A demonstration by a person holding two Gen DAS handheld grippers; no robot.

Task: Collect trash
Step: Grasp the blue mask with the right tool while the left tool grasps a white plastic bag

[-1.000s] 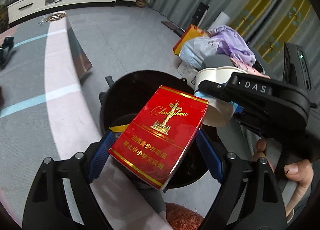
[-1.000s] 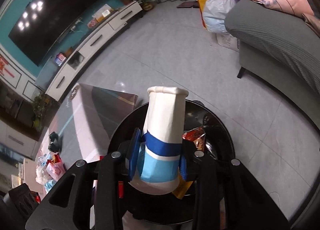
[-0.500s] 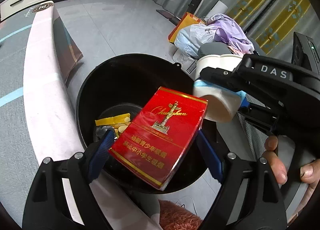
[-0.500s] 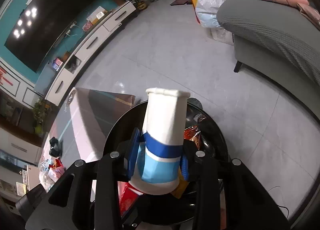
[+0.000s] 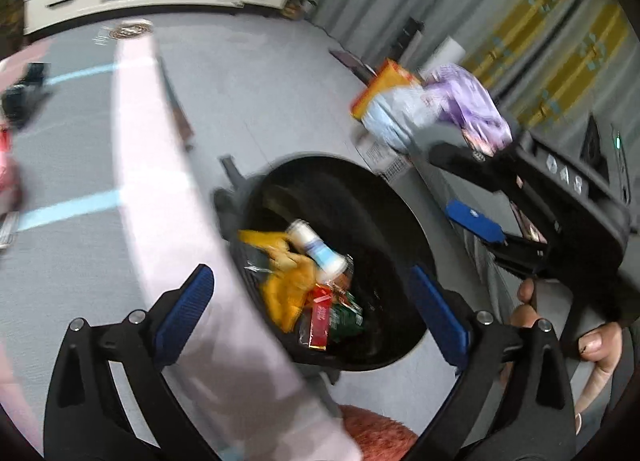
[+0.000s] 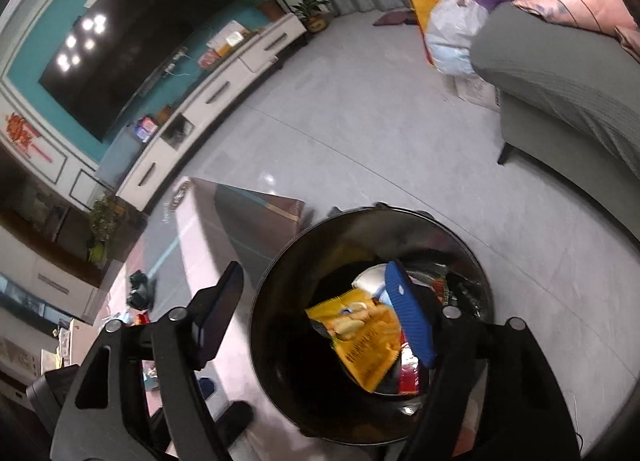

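Observation:
A round black trash bin (image 5: 392, 197) stands on the floor beside the pale table. Inside lie the white and blue paper cup (image 5: 318, 247), the red cigarette pack (image 5: 320, 319), a yellow snack bag (image 5: 284, 285) and a green wrapper. My left gripper (image 5: 312, 297) is open and empty above the bin. My right gripper (image 6: 316, 309) is open and empty over the bin (image 6: 472, 261); the yellow snack bag (image 6: 364, 345) and cup (image 6: 370, 281) show below it. The right gripper also shows at the right of the left wrist view (image 5: 476, 217).
The pale table edge (image 5: 168, 189) runs along the bin's left. A grey sofa (image 6: 560, 73) with purple and pink clothes stands to the right, bags (image 5: 388, 109) at its end. A TV cabinet (image 6: 224, 77) lines the far wall. Trash items (image 6: 140, 289) lie on the table.
Both grippers have opened. The red cigarette pack and the paper cup have dropped into the bin. The left view has swung a little and is blurred.

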